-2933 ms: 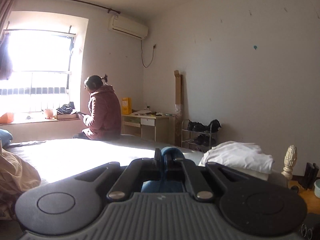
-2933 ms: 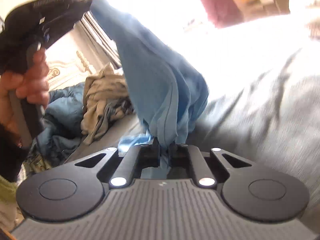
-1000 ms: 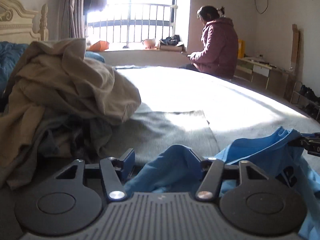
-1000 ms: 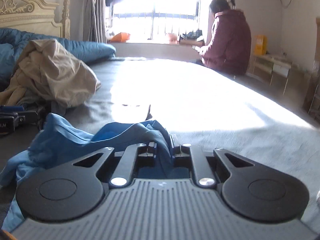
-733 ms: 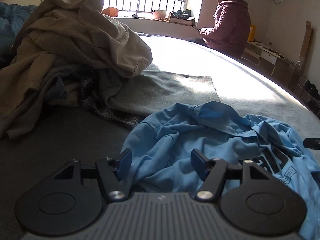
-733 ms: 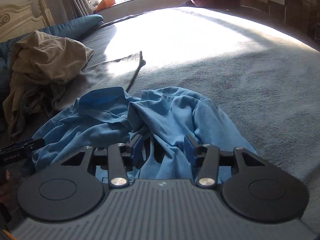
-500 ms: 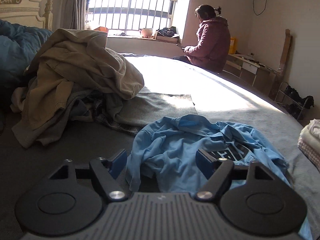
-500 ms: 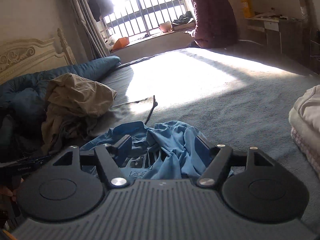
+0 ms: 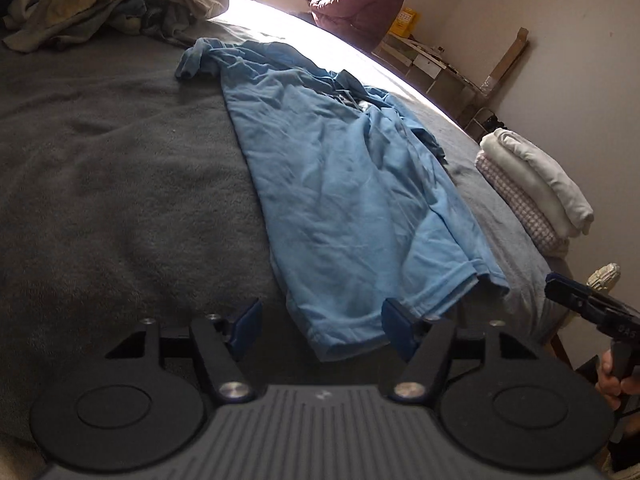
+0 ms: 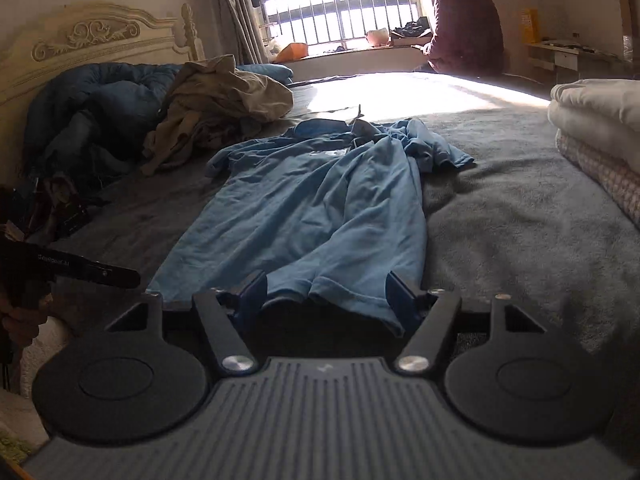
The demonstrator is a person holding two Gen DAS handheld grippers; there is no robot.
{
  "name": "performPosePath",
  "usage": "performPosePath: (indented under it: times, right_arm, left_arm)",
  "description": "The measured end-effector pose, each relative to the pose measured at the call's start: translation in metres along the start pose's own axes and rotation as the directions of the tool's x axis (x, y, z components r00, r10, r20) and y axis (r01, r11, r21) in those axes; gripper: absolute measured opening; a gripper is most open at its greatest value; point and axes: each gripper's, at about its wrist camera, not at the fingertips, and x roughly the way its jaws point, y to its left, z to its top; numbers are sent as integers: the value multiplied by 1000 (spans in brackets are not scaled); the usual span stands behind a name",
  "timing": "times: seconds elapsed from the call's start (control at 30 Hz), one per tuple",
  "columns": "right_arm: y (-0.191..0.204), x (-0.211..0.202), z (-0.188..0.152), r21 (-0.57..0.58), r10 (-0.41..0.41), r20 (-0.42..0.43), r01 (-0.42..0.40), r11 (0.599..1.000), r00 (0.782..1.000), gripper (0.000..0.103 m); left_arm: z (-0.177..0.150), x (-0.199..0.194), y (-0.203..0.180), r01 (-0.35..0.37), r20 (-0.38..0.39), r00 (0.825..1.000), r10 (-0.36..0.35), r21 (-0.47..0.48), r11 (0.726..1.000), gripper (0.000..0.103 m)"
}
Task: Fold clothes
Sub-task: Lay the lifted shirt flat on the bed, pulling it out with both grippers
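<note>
A light blue shirt (image 9: pixel 340 184) (image 10: pixel 320 196) lies stretched out lengthwise on the grey bed cover (image 9: pixel 120 184), hem toward me, collar and bunched sleeves at the far end. My left gripper (image 9: pixel 324 322) is open at the hem's left corner, fingers straddling the fabric edge. My right gripper (image 10: pixel 326 294) is open too, its fingers either side of the hem's right part. Each gripper shows at the edge of the other's view: the right one (image 9: pixel 588 304), the left one (image 10: pixel 80 270).
A heap of unfolded beige and dark clothes (image 10: pixel 216 108) sits near the headboard (image 10: pixel 92 40). A folded stack of white and pink items (image 9: pixel 532 184) (image 10: pixel 600 132) lies at the bed's right edge. A person (image 10: pixel 464 28) sits on the far edge by the window.
The shirt, held up by both shut grippers earlier, was dropped in a heap and both grippers opened. It now lies drawn out long and flatter, with both grippers back at its hem.
</note>
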Motion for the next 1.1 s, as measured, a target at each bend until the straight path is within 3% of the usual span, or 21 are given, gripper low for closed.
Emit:
performPosePath:
  times: [0.13,0.27,0.43,0.47,0.53,0.57,0.6,0.77,0.93,1.0,1.1]
  right_arm:
    - [3,5,-16,-28,-57,4,58,998,998,51]
    - [10,18,-19,-151,-127,13,128,980,992,44]
    - [9,46,-20,-243,-170,2,165,956,985,39]
    - [7,51,-20,-244,-173,-4,166,955,985,37]
    - [3,61,-22,-255,-196,-23,184,949,980,24]
    - [-1,63,-22,-250,-209,-28,195,948,978,5]
    - [-5,64,-21,-239,-217,-29,204,949,976,4]
    - [-43,23,2,-3,-174,78,175,985,982,3]
    - [-81,0,6,213,-148,104,123,969,984,1]
    - [-92,2,3,283,-126,91,96,954,988,1]
    - [-109,5,-2,387,-93,75,57,920,993,2]
  left_arm:
    - [-15,14,6,-33,-11,999,32,-78,996,46]
    - [-13,17,9,-30,8,999,31,-138,990,28]
    - [-13,21,6,-62,13,998,65,-157,986,21]
    - [-13,22,4,-73,17,997,77,-155,985,15]
    - [-14,23,2,-93,29,995,99,-159,983,8]
    - [-14,22,2,-100,39,993,109,-178,979,6]
    - [-14,21,2,-106,49,992,117,-197,975,6]
    - [-9,-8,4,-117,149,977,155,-237,965,4]
    - [-1,-43,20,-136,211,958,194,-263,955,4]
    - [1,-45,32,-167,195,955,224,-270,948,4]
    - [-3,-36,52,-175,136,964,226,-312,934,4]
